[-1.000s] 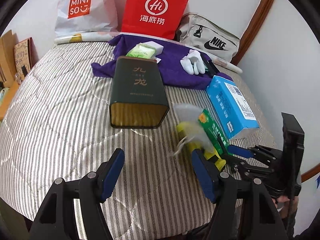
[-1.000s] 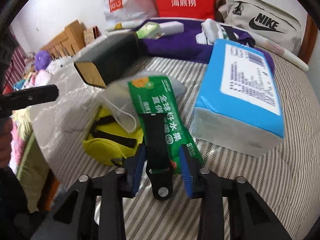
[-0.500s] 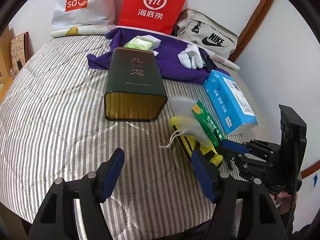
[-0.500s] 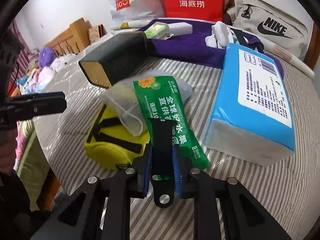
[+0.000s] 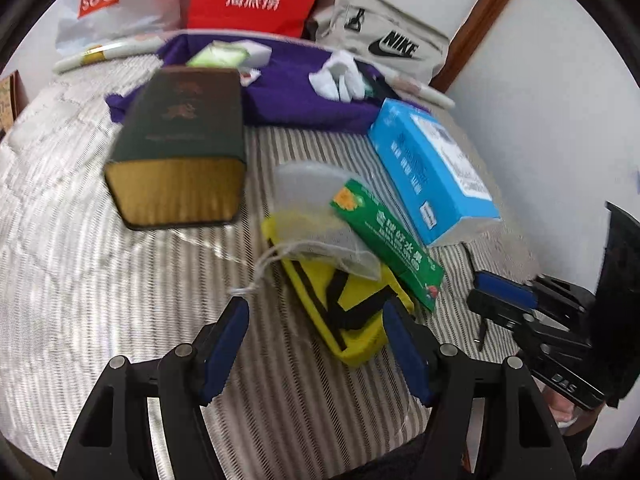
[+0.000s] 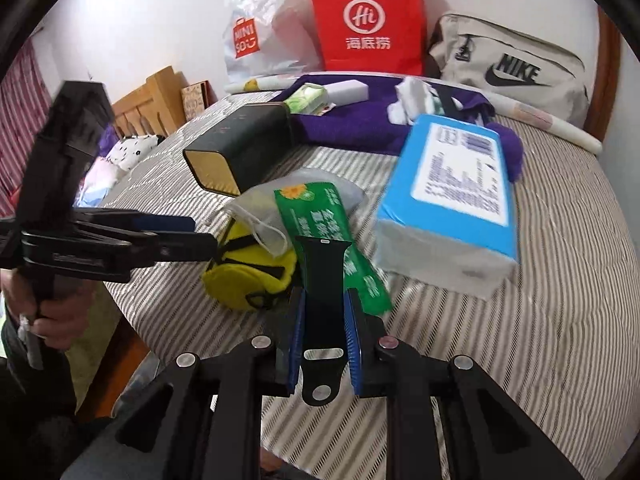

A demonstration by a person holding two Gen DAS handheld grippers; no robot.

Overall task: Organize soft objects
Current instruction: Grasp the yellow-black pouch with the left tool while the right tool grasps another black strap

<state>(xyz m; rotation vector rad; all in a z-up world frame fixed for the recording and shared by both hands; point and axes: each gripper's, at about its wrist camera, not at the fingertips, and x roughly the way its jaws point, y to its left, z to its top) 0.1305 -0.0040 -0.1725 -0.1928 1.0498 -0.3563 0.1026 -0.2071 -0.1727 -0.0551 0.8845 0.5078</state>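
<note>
My right gripper (image 6: 322, 304) is shut on a black strap (image 6: 322, 268), held just above the near end of a green packet (image 6: 320, 212). The packet leans on a yellow pouch (image 6: 240, 276) with black bands, under a small mesh bag (image 6: 260, 216). In the left wrist view my left gripper (image 5: 316, 312) is open, its blue fingertips either side of the near end of the yellow pouch (image 5: 352, 312) without pressing it. The mesh bag (image 5: 320, 236) and green packet (image 5: 384, 240) lie across the pouch. The right gripper (image 5: 480, 292) shows at the right.
A blue tissue pack (image 5: 432, 168) lies right of the pile and a dark green tin (image 5: 180, 140) left of it on the striped bed (image 5: 100, 280). Behind are a purple cloth (image 5: 288, 96) with white gloves (image 5: 336, 76), shopping bags, a Nike bag (image 5: 384, 40) and the wall.
The right gripper closed on the black strap and lifted it back off the green packet. The left gripper moved right and down, so the yellow pouch now lies between its fingers.
</note>
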